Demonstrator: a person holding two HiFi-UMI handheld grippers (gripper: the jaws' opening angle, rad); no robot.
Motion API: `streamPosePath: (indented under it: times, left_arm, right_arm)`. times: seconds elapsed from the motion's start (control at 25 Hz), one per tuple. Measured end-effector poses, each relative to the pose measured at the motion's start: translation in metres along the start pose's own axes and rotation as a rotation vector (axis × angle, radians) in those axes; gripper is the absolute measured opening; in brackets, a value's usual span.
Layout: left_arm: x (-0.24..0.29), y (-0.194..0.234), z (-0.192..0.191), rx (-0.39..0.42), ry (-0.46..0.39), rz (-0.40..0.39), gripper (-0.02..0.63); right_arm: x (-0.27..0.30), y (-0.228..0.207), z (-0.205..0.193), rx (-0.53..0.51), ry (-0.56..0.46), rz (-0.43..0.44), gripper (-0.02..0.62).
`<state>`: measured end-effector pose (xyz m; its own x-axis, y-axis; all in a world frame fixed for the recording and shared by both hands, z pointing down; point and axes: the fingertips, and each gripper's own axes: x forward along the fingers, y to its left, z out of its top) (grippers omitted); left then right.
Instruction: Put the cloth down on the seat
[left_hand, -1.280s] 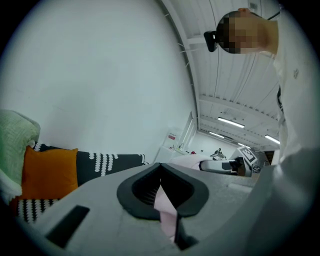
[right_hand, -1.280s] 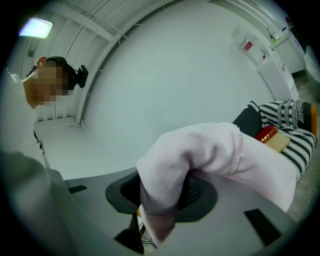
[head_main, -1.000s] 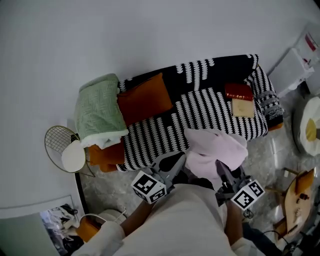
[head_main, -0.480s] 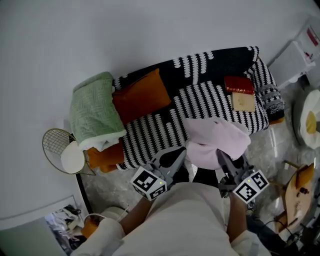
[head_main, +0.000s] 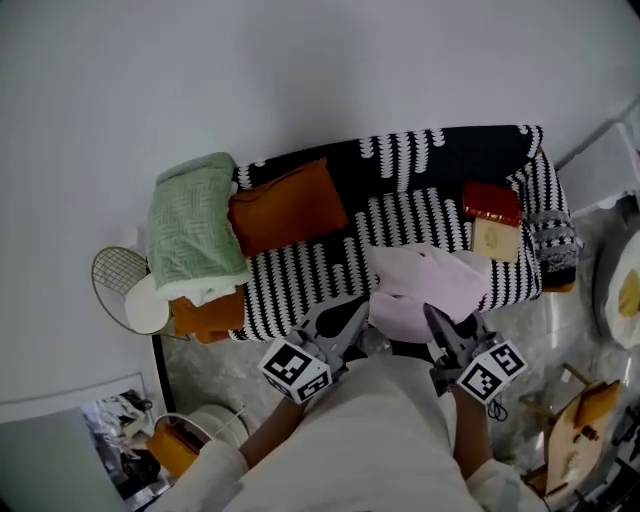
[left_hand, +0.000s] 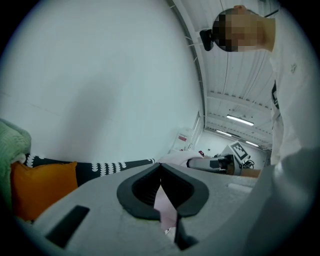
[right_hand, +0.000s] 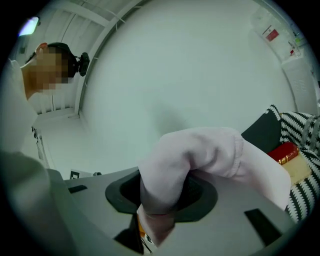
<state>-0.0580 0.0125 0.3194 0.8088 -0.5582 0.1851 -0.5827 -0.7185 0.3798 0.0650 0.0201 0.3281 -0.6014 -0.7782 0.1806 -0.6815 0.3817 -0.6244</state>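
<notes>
A pale pink cloth (head_main: 420, 288) hangs between my two grippers, above the front edge of the black-and-white striped sofa seat (head_main: 330, 255). My left gripper (head_main: 362, 318) is shut on a thin edge of the pink cloth (left_hand: 165, 207). The right gripper (head_main: 432, 322) is shut on a thick bunched fold of the pink cloth (right_hand: 185, 165), which bulges over its jaws. In the right gripper view the sofa (right_hand: 300, 150) lies at the far right.
An orange cushion (head_main: 288, 205) and a green folded blanket (head_main: 193, 225) lie on the sofa's left. A red book (head_main: 491, 202) and a tan one (head_main: 494, 238) sit at its right end. A wire side table (head_main: 125, 290) stands at the left, a round wooden table (head_main: 570, 440) at the right.
The view has shifted. Both grippers have carried the cloth slightly toward the sofa, so it now hangs over the seat's front edge. Both grips are unchanged.
</notes>
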Motion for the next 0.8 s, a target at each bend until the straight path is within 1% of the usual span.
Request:
streamPosePath:
  times: [0.24, 0.44, 0.56, 0.8]
  left_arm:
    - [0.051, 0.005, 0.013, -0.009, -0.024, 0.059, 0.011]
    - [0.079, 0.002, 0.019, -0.004, -0.041, 0.107, 0.012]
    - [0.09, 0.003, 0.018, -0.023, -0.044, 0.146, 0.011]
    - [0.097, 0.004, 0.013, -0.059, -0.048, 0.203, 0.011]
  right_arm:
    - [0.024, -0.047, 0.016, 0.008, 0.084, 0.055, 0.14]
    - [0.038, -0.082, 0.019, -0.002, 0.151, 0.087, 0.14]
    - [0.047, -0.102, 0.015, -0.011, 0.182, 0.091, 0.14]
    - [0.062, -0.137, -0.01, -0.003, 0.259, 0.089, 0.14]
